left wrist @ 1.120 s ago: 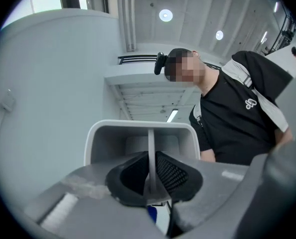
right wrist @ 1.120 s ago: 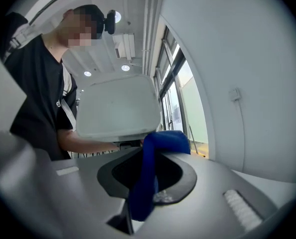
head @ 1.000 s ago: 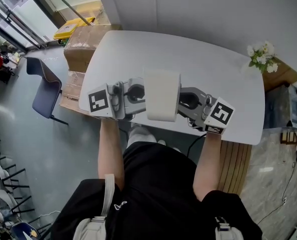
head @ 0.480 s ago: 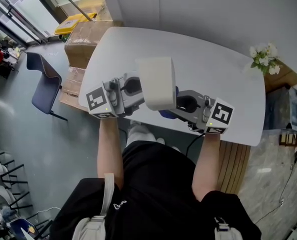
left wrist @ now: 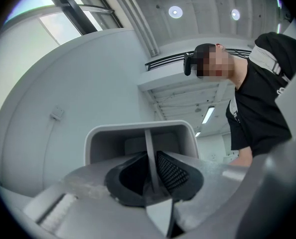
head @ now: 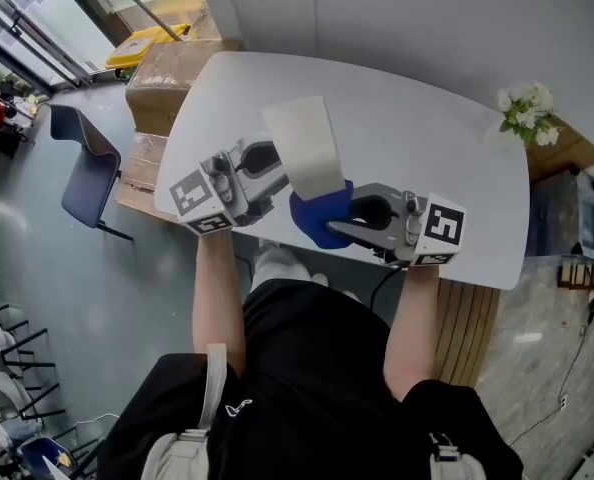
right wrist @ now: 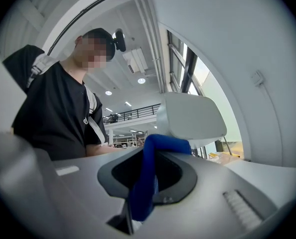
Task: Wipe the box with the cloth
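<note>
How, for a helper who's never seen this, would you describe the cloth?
Above the near edge of the white table a pale box is held up. The cloth is the wad at its near end, pinched in the right gripper: the only bright blue thing there.

**Bright, even light; heavy fisheye in the gripper cameras**

The head view is bright and evenly lit, with daylight coming through the windows (head: pixel 27 8) at upper left. The white bench (head: pixel 427 148) reads flat, with no hard glare, and straight edges bow toward the borders of the frame. Both gripper views are round fisheye pictures with black corners, and the walls in them bend into arcs. In the left gripper view the ceiling spots (left wrist: pixel 176 11) are blown out, and the box (left wrist: pixel 138 136) near the lens looks soft. In the right gripper view the window (right wrist: pixel 208 88) is overexposed, and the blue cloth (right wrist: pixel 147 183) is blurred close to the lens.
</note>
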### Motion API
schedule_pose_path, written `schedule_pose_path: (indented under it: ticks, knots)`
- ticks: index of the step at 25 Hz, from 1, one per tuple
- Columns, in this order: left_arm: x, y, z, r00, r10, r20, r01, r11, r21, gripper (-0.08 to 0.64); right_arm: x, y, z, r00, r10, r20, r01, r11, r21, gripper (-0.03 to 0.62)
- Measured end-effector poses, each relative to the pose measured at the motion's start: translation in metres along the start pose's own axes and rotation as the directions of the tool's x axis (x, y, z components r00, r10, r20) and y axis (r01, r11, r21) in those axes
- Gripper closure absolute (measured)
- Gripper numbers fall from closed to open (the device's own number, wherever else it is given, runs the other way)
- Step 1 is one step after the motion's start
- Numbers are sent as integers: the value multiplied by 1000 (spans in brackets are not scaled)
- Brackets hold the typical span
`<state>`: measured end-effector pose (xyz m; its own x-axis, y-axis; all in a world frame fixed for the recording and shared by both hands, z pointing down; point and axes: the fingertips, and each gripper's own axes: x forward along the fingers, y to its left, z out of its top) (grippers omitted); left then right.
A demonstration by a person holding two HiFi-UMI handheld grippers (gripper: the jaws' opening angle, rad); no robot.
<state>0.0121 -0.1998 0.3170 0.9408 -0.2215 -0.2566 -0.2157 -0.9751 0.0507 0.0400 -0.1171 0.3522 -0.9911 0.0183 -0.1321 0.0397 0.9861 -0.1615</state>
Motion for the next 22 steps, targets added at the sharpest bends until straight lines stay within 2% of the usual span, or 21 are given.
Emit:
schedule_pose_path:
  ticks: [3, 6, 8, 16, 22]
  knots:
    - [-3, 8, -9, 998, 41, -40, -41, 999, 3, 503, -2, 3, 6, 999, 24, 44, -24, 1000, 0, 535]
    - [-6, 8, -28, 989, 52, -140, -47, 998, 38, 511, -6, 3, 19, 991, 39, 129, -39, 999, 0, 535]
    - [-8, 8, -40, 980, 49, -194, -42, 998, 40, 511, -5, 2, 24, 988, 33, 153, -34, 999, 2, 535]
    - [-13, 0, -49, 985, -5, -172, 1, 1000, -26, 511, -25, -6, 41, 966, -24, 259, 30, 999, -17, 535]
    - [-11, -20, -55, 973, -104, -207, 100, 995, -31, 511, -37, -8, 54, 946, -63, 319, 74, 997, -21, 534]
